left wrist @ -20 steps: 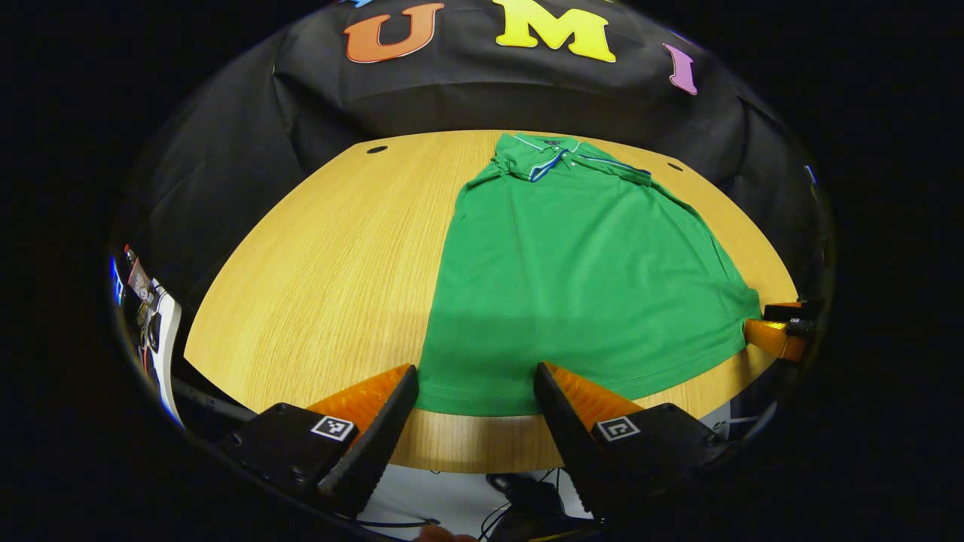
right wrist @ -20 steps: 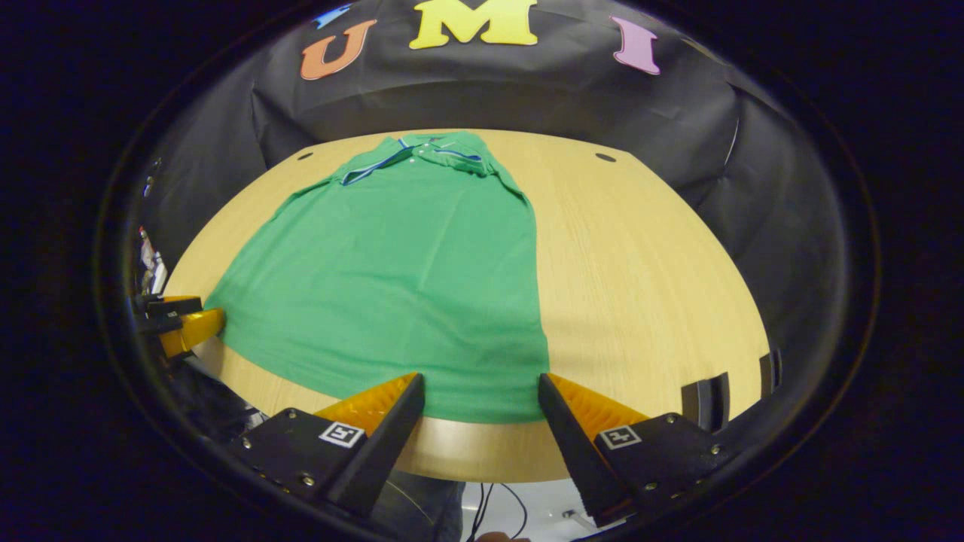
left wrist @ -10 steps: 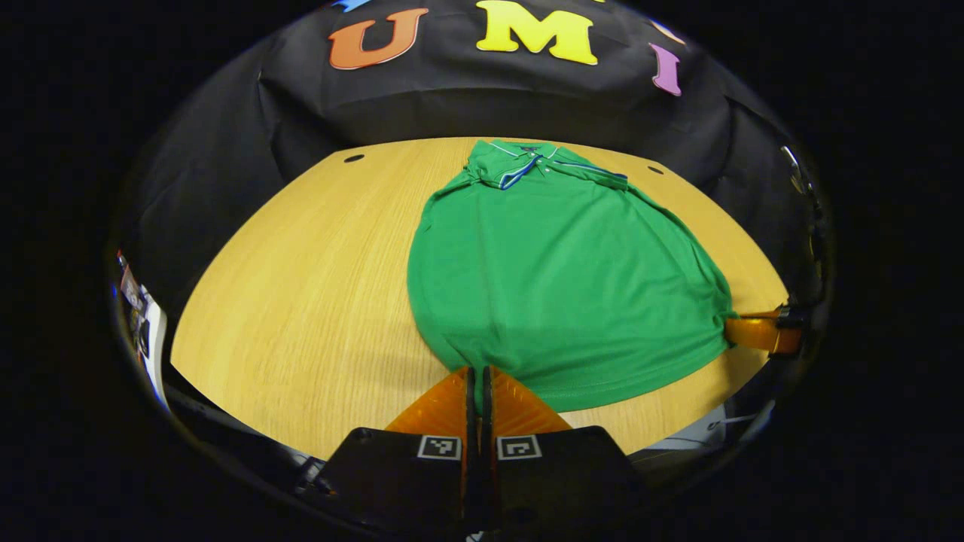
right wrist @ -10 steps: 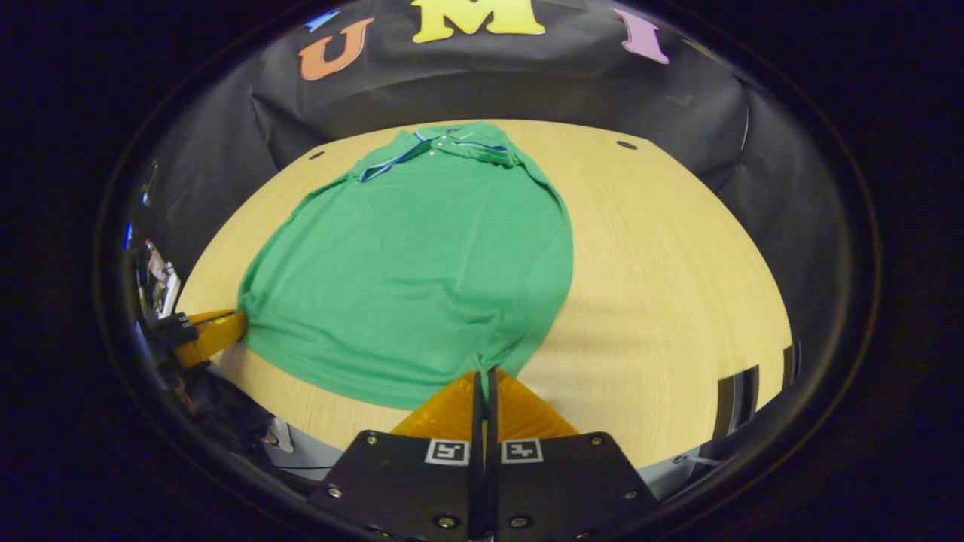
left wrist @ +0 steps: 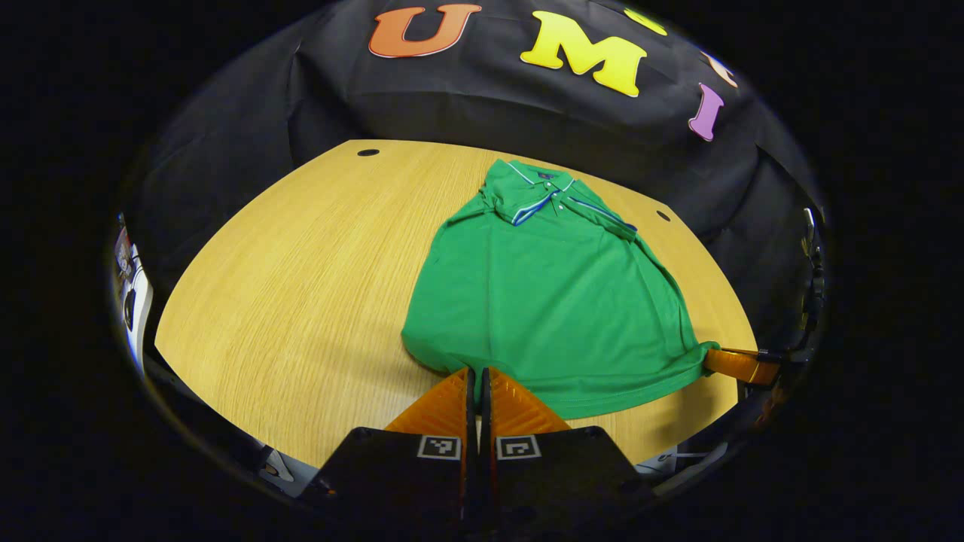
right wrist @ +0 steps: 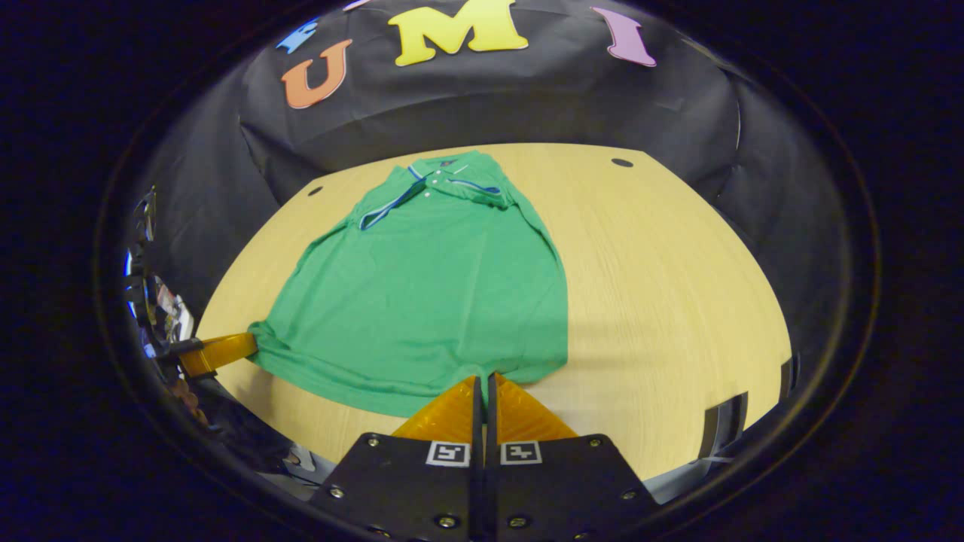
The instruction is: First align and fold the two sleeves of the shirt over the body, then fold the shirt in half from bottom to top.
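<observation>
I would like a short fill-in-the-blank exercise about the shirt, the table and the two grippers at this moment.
1. The shirt on the table is ____ in colour.
2. The left gripper is shut on the shirt's ____ edge.
3. The right gripper is ____ on the same edge.
4. The shirt's ____ lies at the far end.

Missing words: green; bottom; shut; collar

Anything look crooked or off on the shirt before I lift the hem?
Nothing is damaged. The green shirt lies flat on the table, sleeves already folded in. Its hem bunches slightly where the left claw and right claw pinch the bottom corners, as expected from the grip.
</observation>
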Motion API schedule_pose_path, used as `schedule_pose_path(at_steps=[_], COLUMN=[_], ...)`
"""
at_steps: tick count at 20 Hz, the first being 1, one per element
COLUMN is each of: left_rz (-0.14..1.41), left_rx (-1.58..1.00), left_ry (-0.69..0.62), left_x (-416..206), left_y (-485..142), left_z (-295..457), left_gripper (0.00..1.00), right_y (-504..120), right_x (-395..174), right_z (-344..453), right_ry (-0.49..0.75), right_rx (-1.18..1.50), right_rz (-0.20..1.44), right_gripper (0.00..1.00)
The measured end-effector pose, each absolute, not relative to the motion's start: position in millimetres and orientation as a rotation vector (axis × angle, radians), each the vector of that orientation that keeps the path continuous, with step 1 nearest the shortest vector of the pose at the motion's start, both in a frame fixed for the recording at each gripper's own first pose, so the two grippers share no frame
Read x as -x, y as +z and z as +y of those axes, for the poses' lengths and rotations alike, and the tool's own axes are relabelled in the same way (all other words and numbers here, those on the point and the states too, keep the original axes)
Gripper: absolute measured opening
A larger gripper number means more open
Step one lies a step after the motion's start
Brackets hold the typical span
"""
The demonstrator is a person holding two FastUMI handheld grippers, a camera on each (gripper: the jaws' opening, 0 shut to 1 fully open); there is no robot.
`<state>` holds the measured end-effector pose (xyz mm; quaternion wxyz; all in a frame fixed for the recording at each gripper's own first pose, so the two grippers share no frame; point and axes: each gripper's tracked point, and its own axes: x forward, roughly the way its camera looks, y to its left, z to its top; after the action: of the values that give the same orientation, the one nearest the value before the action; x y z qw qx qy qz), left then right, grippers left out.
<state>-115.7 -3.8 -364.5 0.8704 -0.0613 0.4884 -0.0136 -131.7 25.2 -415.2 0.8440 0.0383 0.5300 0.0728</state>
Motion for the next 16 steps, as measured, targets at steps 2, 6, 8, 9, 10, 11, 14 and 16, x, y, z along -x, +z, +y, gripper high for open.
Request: schedule_pose_path(at_steps=[2,6,8,9,10,11,14,16], left_rz=[1.005,0.966,0.949,0.942,0.934,0.925,0.898,0.888], left_rx=[0.12,0.133,0.134,0.134,0.135,0.136,0.127,0.131], left_ry=[-0.036,-0.062,-0.065,-0.068,-0.071,-0.078,-0.09,-0.094], left_x=[94,45,25,15,6,-3,-31,-49], left_y=[-359,-345,-341,-339,-337,-334,-329,-328], left_z=[-4,-10,-11,-12,-13,-15,-16,-17], left_gripper=[0.03,0.03,0.03,0.03,0.03,0.03,0.03,0.03], right_y=[-409,-397,-393,-390,-387,-386,-383,-381], right_x=[109,63,40,31,19,8,-18,-33], right_z=[28,33,33,33,32,31,28,27], right_ry=[0.156,0.161,0.159,0.159,0.156,0.155,0.155,0.156], right_rx=[-0.086,-0.115,-0.124,-0.132,-0.134,-0.134,-0.138,-0.13], right_rz=[1.093,1.054,1.033,1.022,1.009,0.997,0.973,0.955], right_gripper=[0.0,0.01,0.01,0.01,0.01,0.01,0.01,0.01])
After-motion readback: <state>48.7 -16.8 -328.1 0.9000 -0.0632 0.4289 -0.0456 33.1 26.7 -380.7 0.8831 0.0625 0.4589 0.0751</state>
